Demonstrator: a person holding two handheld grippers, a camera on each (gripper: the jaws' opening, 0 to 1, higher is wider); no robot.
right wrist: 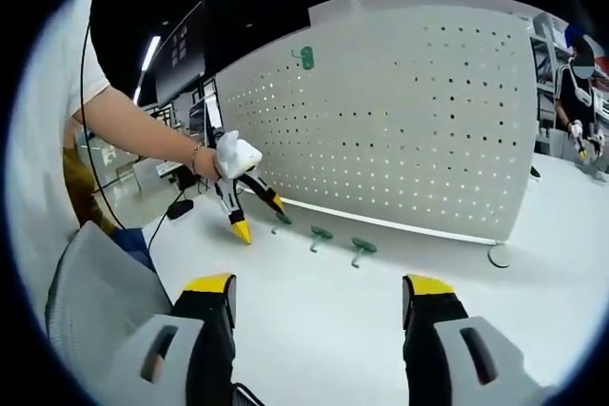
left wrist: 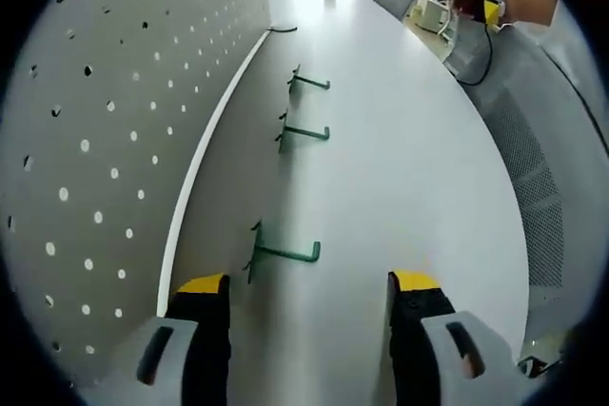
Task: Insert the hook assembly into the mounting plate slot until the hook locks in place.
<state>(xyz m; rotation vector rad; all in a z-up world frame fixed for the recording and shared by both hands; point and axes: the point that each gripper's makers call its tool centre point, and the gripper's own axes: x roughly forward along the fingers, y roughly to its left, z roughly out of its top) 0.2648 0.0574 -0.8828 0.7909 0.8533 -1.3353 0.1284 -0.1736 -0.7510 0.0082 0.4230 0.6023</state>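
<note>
Three green hooks lie in a row on the white table (left wrist: 409,168): the nearest hook (left wrist: 285,254) is just ahead of my left gripper (left wrist: 309,287), whose yellow-tipped jaws stand open and hold nothing; the middle hook (left wrist: 304,132) and the far hook (left wrist: 309,83) lie beyond. The white pegboard (left wrist: 105,140) runs along the left. In the right gripper view the pegboard (right wrist: 409,121) stands upright with one green hook (right wrist: 304,57) hung near its top. My left gripper (right wrist: 259,218) hovers open beside the hooks (right wrist: 322,233). My right gripper (right wrist: 320,287) is open, well back from them.
A grey mesh chair (left wrist: 533,168) stands along the table's right edge, and a grey chair back (right wrist: 95,301) is close by in the right gripper view. A dark hook (left wrist: 283,29) lies far down the table. The pegboard's round foot (right wrist: 500,256) rests on the table. A person (right wrist: 576,92) stands far right.
</note>
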